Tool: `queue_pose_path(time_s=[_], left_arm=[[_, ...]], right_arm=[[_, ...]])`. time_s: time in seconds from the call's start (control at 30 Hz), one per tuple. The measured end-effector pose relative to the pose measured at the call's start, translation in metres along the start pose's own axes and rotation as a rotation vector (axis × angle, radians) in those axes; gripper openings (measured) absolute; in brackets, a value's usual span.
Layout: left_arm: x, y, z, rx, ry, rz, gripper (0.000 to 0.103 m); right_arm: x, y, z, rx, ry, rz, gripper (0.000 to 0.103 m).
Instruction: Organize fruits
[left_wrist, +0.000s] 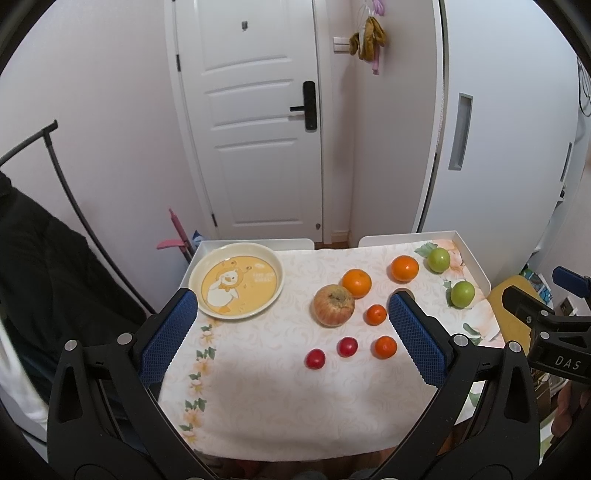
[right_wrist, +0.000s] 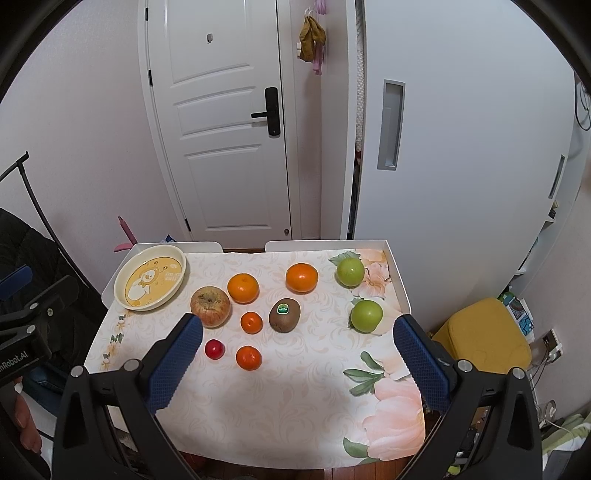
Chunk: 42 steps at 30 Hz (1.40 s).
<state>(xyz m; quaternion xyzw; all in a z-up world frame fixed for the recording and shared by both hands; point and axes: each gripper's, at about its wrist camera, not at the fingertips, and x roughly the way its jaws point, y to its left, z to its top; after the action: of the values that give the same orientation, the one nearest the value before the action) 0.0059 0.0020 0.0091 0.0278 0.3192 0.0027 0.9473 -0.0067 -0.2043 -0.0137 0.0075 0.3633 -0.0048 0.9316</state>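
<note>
On a floral cloth (right_wrist: 295, 406) lie an apple (right_wrist: 210, 306), two oranges (right_wrist: 242, 288) (right_wrist: 301, 277), two tangerines (right_wrist: 251, 322) (right_wrist: 248, 357), a kiwi (right_wrist: 284, 315), two green apples (right_wrist: 349, 272) (right_wrist: 366, 315) and a small red fruit (right_wrist: 214, 349). An empty yellow duck plate (right_wrist: 149, 282) sits at the far left. My right gripper (right_wrist: 298, 325) hovers open over the near edge. In the left wrist view, the plate (left_wrist: 236, 280), apple (left_wrist: 334, 304) and two red fruits (left_wrist: 315, 359) (left_wrist: 347, 346) show between the fingers of my open left gripper (left_wrist: 291, 306); its right finger hides the kiwi.
The cloth covers a white tray table (right_wrist: 399, 280) with raised walls. A white door (right_wrist: 221, 129) and a wall stand behind it. A yellow stool (right_wrist: 484, 339) is on the right, and a dark garment on a black rack (left_wrist: 44, 266) is on the left.
</note>
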Motion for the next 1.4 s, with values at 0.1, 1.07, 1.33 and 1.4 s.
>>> queue_pose_path(time_s=[0.1,1.07,1.33,1.4], left_arm=[[0.000,0.000,0.002,0.001,-0.001,-0.003,0.103],[0.001,-0.009,0.005,0.007,0.000,0.005,0.103],[0.027,-0.016,-0.015,-0.011,0.056,0.035,0.103],[0.037,-0.017,-0.024,-0.022,0.069,0.038,0.103]], right_arm=[[0.000,0.000,0.002,0.001,-0.001,-0.001,0.103],[0.001,-0.002,0.000,0.005,-0.013,-0.001,0.103],[0.023,-0.020,-0.012,0.001,0.034,0.036,0.103],[0.032,-0.026,-0.017,-0.008,0.049,0.047,0.103]])
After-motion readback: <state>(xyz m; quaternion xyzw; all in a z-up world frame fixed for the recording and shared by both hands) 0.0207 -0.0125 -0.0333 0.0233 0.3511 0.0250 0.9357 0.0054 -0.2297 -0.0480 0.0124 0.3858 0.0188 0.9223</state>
